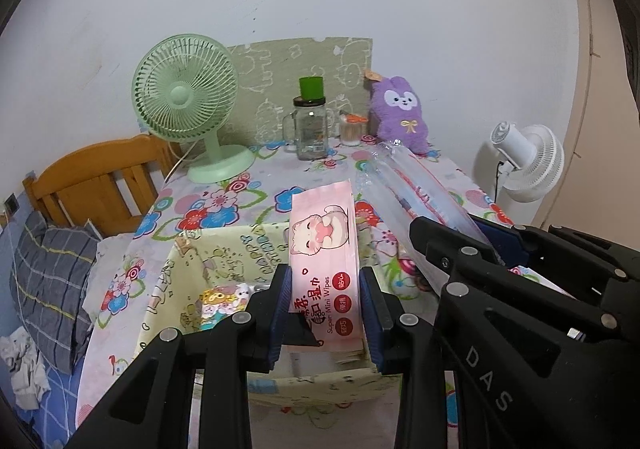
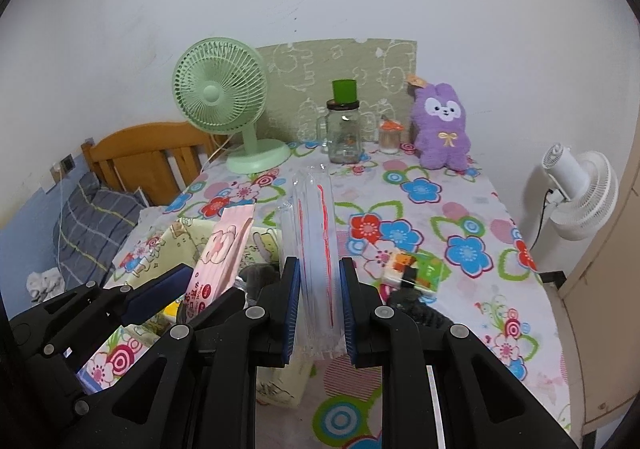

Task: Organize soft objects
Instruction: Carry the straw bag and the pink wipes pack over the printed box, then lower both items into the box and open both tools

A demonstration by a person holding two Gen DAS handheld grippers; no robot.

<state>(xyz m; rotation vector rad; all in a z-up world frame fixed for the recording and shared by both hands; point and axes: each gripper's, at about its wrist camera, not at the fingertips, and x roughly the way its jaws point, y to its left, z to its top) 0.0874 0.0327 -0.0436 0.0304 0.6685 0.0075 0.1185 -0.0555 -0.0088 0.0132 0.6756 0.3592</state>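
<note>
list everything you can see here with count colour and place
wipes pack: 1, pink, held over the bin
clear pack: 1, clear with red lines, held above the table
bin: 1, pale yellow, table's near left
plush: 1, purple, back right
desk fan: 1, green, back left
jar: 1, clear with green cap, back centre
small jar: 1, orange lid, beside the plush
tablecloth: 1, floral
white fan: 1, right of table
headboard: 1, wooden, left
left tongs: shut on wipes pack
right tongs: shut on clear pack
</note>
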